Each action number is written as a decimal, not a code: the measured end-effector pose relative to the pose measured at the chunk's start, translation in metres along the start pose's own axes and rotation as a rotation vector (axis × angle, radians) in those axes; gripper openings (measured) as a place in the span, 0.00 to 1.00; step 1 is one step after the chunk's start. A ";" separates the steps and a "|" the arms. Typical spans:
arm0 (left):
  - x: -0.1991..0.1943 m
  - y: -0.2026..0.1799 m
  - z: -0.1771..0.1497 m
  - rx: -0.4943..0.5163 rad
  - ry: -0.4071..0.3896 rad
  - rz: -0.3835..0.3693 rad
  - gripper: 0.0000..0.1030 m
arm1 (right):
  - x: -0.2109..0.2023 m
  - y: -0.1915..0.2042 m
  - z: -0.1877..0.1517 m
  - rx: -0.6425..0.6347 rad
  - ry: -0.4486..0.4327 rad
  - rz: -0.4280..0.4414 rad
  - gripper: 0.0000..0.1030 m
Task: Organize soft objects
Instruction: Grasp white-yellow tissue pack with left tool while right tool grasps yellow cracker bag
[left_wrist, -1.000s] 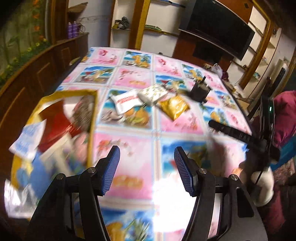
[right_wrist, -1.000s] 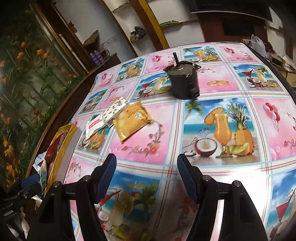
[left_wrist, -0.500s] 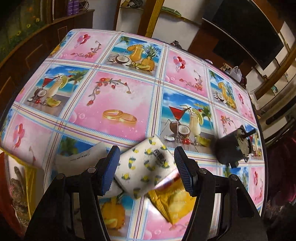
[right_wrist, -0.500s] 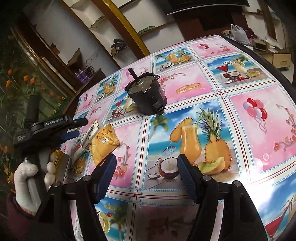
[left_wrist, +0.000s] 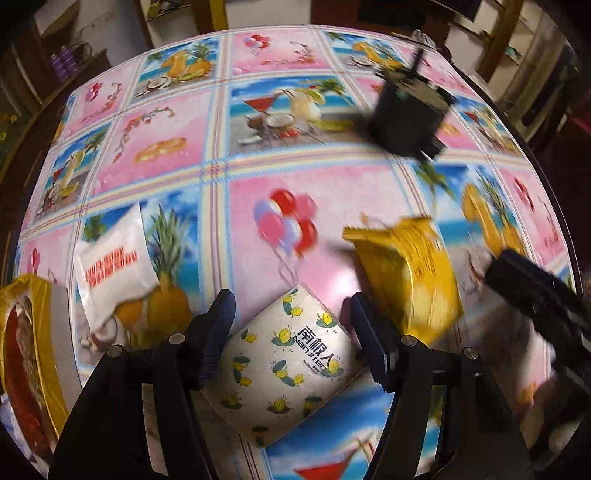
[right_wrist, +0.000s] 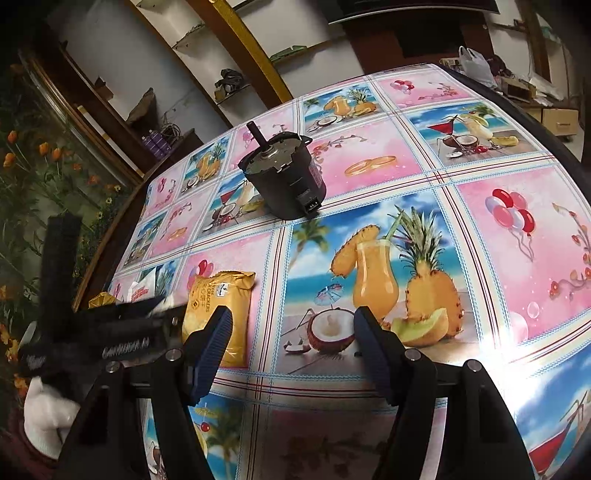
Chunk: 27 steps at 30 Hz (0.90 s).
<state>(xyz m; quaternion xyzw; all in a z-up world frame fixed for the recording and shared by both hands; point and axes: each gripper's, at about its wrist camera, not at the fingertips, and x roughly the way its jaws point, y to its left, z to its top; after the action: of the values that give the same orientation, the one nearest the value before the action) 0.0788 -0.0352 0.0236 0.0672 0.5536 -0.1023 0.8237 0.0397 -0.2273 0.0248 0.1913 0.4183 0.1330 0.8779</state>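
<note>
A white tissue pack (left_wrist: 284, 365) printed with yellow lemons lies on the picture tablecloth, right between the fingers of my left gripper (left_wrist: 291, 332). Its jaws are opening and its pads stand at the pack's sides without visibly pressing. A yellow snack packet (left_wrist: 410, 273) lies just right of it, and a white packet with red print (left_wrist: 114, 262) lies to the left. My right gripper (right_wrist: 291, 339) hovers open over bare tablecloth with nothing between its fingers. The yellow snack packet (right_wrist: 218, 306) sits by its left finger.
A black cylindrical motor (right_wrist: 284, 181) stands further back on the table. A yellow-rimmed tray (left_wrist: 48, 369) with packets sits at the table's left edge. A white-gloved hand (right_wrist: 44, 417) holds the left gripper's body (right_wrist: 110, 332). The round table edge (right_wrist: 546, 136) curves at right.
My left gripper swung from the tray side across the table and came down over the tissue pack, which now lies between its fingers. The right gripper shifted a little, then kept still.
</note>
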 end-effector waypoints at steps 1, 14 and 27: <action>-0.005 -0.006 -0.011 0.011 0.016 -0.015 0.62 | 0.001 0.000 -0.001 -0.002 0.005 -0.002 0.66; -0.079 0.020 -0.101 -0.015 -0.169 -0.196 0.63 | -0.002 0.039 -0.014 -0.146 0.026 0.086 0.66; -0.032 -0.030 -0.097 0.277 -0.191 -0.113 0.79 | 0.041 0.070 0.002 -0.258 0.155 -0.060 0.66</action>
<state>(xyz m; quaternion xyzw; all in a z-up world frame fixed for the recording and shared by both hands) -0.0272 -0.0392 0.0167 0.1388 0.4565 -0.2298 0.8483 0.0618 -0.1490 0.0292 0.0534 0.4697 0.1737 0.8639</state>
